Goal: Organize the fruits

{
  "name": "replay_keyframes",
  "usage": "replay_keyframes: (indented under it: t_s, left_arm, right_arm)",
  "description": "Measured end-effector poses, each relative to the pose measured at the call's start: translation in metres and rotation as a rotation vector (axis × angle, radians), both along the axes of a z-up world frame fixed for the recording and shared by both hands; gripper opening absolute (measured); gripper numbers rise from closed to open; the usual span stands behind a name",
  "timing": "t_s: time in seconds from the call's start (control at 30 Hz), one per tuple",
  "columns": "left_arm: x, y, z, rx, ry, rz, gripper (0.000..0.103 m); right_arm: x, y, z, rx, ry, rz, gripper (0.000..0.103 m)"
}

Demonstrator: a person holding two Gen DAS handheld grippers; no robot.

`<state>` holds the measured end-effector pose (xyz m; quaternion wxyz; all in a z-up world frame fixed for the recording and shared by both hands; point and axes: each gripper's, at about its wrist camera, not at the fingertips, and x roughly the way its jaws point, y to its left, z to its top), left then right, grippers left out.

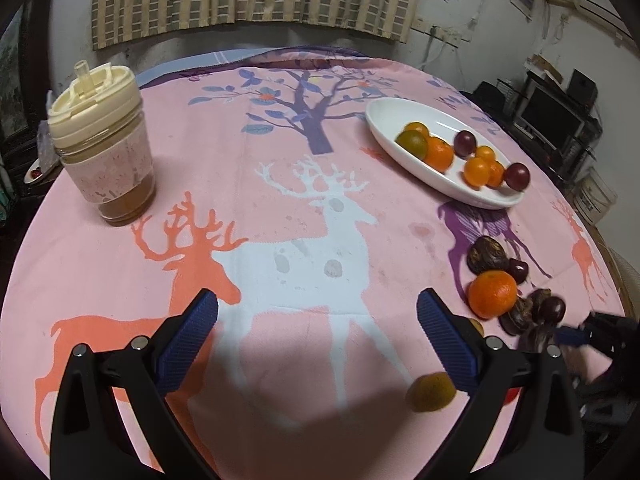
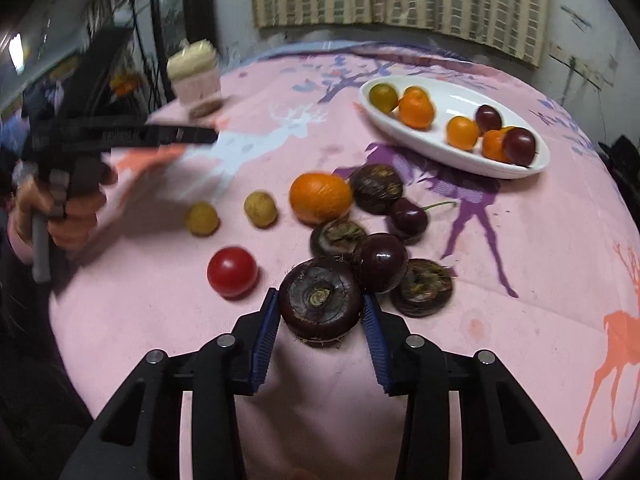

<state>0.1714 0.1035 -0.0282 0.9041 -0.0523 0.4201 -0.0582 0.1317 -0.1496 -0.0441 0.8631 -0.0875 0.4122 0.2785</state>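
- Right gripper (image 2: 320,314): fingers (image 2: 266,336) astride a dark water chestnut (image 2: 319,300), blue pads against its two flanks or a hair off; contact too fine to call for sure, read here as pinching it.
- Water chestnut: squat, round, flat-topped, stub of stem facing up; resting on the pink desk (image 2: 500,320) right between the fingertips.
- Handling, by judgement: firm and light, skin smooth and a touch slippery, not fragile; best taken across its widest girth, pads low on the sides, so it cannot squirt out forward.
- Just beyond the fingertips: a dark cherry (image 2: 382,262), touching the chestnut's far right shoulder; two more chestnuts (image 2: 422,288) close by, so a lift risks nudging them.
- Left of the fingers: red tomato (image 2: 232,271), apart; two small yellow-brown fruits (image 2: 260,209) further off.
- Further ahead: an orange (image 2: 320,197), then well beyond and to the right the white oval dish (image 2: 448,152), already holding small oranges and dark fruits; probable destination.
- Left gripper (image 1: 318,312): fingers (image 1: 188,340) spread wide, nothing between them, poised over bare cloth.
- Near its right finger: one yellow-brown fruit, partly hidden.
- Far left of those fingers: lidded cup (image 1: 102,144), not part of the sorting.
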Motion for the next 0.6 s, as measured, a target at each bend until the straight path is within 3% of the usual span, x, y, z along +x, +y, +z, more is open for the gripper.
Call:
replay_keyframes:
  t_s: [0.13,0.2,0.27,0.43,0.6]
  left_arm:
    - [-0.016,-0.014,0.001,-0.021,-0.028,-0.161,0.097]
    - [-0.026,-0.026,0.0,-0.016,-0.041,-0.258,0.086]
    - [-0.03,-0.036,-0.004,-0.024,-0.023,-0.328,0.069]
    - [-0.029,-0.05,-0.017,0.026,0.037,-0.366,0.054]
    - [-0.028,-0.053,-0.022,0.034,0.057,-0.387,0.05]
  right_arm:
    - [-0.001,-0.03,0.013,0.144,0.003,-0.058,0.041]
    - [-0.001,-0.04,0.016,0.179,0.004,-0.07,0.041]
    - [-0.001,-0.045,0.016,0.195,0.005,-0.075,0.041]
    - [-0.001,-0.047,0.013,0.186,0.005,-0.08,0.041]
    - [-0.002,-0.048,0.012,0.178,-0.004,-0.079,0.041]
